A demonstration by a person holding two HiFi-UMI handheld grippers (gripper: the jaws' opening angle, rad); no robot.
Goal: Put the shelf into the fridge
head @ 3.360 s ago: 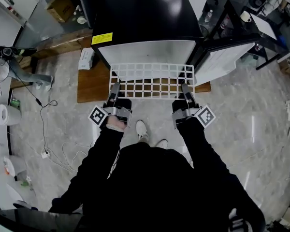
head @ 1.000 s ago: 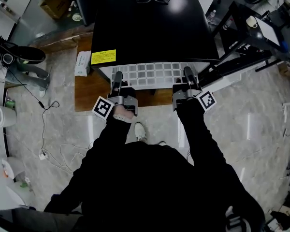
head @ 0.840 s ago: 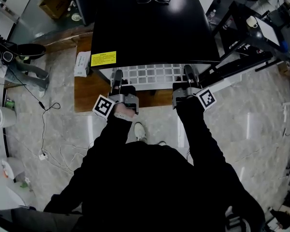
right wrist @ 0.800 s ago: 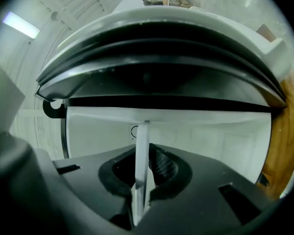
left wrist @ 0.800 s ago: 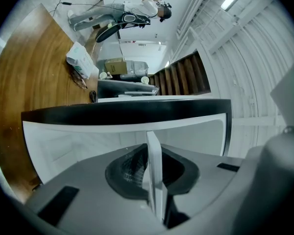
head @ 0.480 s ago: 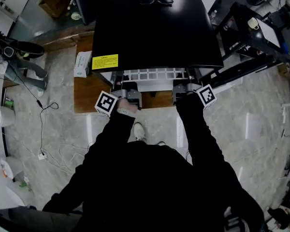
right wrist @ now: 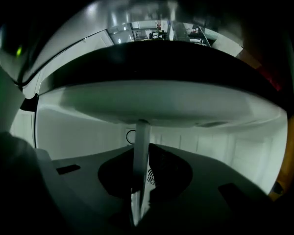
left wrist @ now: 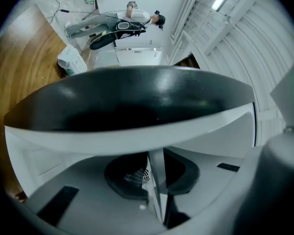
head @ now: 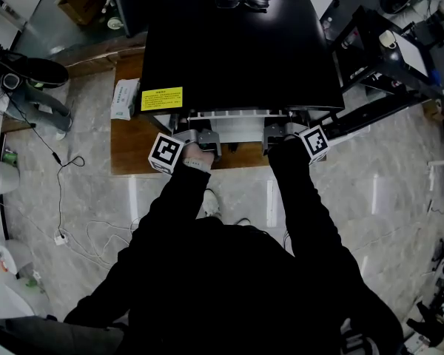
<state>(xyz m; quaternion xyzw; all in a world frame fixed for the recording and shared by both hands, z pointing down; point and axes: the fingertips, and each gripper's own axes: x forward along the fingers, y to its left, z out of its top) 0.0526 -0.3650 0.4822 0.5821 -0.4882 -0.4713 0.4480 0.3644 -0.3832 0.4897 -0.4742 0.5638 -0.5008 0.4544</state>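
Note:
The white wire shelf [head: 237, 115] lies almost wholly inside the black mini fridge [head: 237, 50]; only its near edge shows under the fridge's top. My left gripper [head: 194, 132] is shut on that edge at the left, my right gripper [head: 281, 130] at the right. In the left gripper view the shelf [left wrist: 156, 175] appears edge-on as a pale strip clamped between the jaws, with the white fridge interior [left wrist: 88, 146] ahead. The right gripper view has the same strip of shelf [right wrist: 140, 165] pinched in its jaws inside the fridge cavity [right wrist: 186, 141]. The fingertips are hidden under the fridge's front edge.
The fridge door [head: 377, 103] stands open to the right. A pair of glasses [head: 242, 1] lies on the fridge top. The fridge rests on a wooden board [head: 133, 146] with a white packet [head: 126, 98] beside it. Cables [head: 66, 224] trail on the floor at left.
Both grippers have pushed forward toward the fridge. The shelf has slid further in, from several rows of grid showing to just its near edge.

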